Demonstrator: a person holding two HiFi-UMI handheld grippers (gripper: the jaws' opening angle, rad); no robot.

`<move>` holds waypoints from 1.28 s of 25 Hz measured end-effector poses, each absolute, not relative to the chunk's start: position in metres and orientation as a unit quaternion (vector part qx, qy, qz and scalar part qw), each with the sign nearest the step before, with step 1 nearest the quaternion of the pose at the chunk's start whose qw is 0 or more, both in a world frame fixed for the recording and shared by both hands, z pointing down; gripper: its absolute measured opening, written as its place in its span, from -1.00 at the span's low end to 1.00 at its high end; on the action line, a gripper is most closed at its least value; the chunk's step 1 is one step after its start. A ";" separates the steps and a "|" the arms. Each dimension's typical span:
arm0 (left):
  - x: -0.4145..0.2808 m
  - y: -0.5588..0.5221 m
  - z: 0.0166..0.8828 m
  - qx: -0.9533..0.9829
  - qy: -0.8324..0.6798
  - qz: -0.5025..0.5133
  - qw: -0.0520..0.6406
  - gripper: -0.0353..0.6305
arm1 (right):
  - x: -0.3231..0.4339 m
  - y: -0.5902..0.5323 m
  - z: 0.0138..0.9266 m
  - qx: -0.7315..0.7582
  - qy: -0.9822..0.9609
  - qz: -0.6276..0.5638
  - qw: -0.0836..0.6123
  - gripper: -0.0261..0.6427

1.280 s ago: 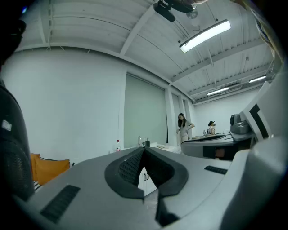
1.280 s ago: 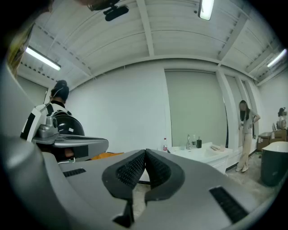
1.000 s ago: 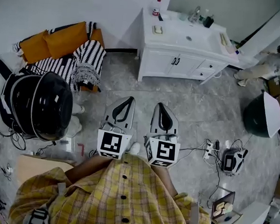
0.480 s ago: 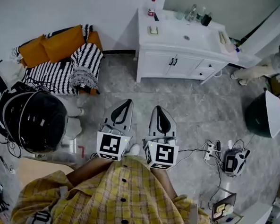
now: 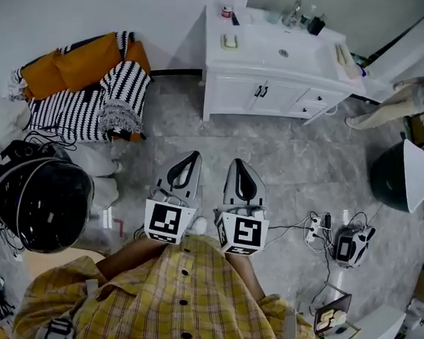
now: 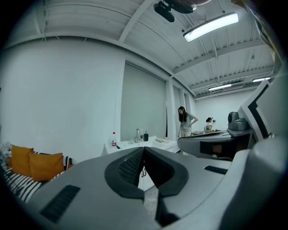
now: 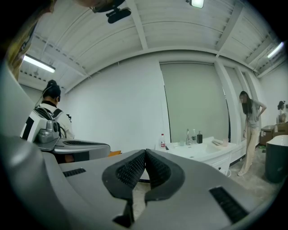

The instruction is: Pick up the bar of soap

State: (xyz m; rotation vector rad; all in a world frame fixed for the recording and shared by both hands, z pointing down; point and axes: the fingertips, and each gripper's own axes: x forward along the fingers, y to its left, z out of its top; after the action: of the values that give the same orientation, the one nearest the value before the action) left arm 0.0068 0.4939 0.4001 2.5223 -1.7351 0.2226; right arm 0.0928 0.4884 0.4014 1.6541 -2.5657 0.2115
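Observation:
The bar of soap (image 5: 229, 41) is a small pale block in a dish on the left end of the white vanity top (image 5: 304, 63), far ahead across the grey floor. My left gripper (image 5: 194, 155) and right gripper (image 5: 238, 162) hang side by side in front of my chest, well short of the vanity. Both are shut with nothing between the jaws. In the left gripper view the left gripper's (image 6: 144, 148) ribbed pads meet, and the vanity (image 6: 135, 144) shows small behind them. In the right gripper view the right gripper (image 7: 145, 152) is also shut, with the vanity (image 7: 202, 150) beyond.
A red-capped bottle (image 5: 228, 3), a faucet and small bottles stand on the vanity. Orange cushions and a striped blanket (image 5: 95, 86) lie at the left. A person with a black helmet (image 5: 42, 201) is close on my left. Cables and a power strip (image 5: 316, 229) lie at the right, by a dark bin (image 5: 397, 185).
Both grippers stay shut and side by side. The person with the black helmet has slid left and down in the head view, and the vanity has shifted slightly up and left.

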 end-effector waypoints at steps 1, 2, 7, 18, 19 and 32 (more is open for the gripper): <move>0.005 0.481 0.401 0.823 -0.562 0.071 0.036 -0.86 | 0.091 0.476 0.403 0.542 -0.837 0.067 0.043 -0.87; 0.002 0.466 0.401 0.825 -0.560 0.068 0.035 -0.86 | 0.089 0.462 0.403 0.544 -0.835 0.065 0.045 -0.87; -0.018 0.384 0.391 0.828 -0.558 0.042 0.031 -0.86 | 0.081 0.386 0.391 0.561 -0.826 0.046 0.044 -0.87; -0.058 0.258 0.370 0.834 -0.550 0.025 0.033 -0.86 | 0.045 0.265 0.371 0.586 -0.808 0.042 0.050 -0.87; -0.064 0.250 0.370 0.834 -0.551 0.025 0.034 -0.86 | 0.042 0.257 0.370 0.588 -0.806 0.042 0.051 -0.87; -0.086 0.173 0.373 0.838 -0.544 0.016 0.043 -0.86 | 0.022 0.181 0.364 0.601 -0.797 0.030 0.054 -0.87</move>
State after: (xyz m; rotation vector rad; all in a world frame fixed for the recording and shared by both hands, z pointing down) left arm -0.0857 0.1732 0.3729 2.5609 -1.6644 0.0488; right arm 0.0221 0.1809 0.3640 1.8246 -2.4215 0.0906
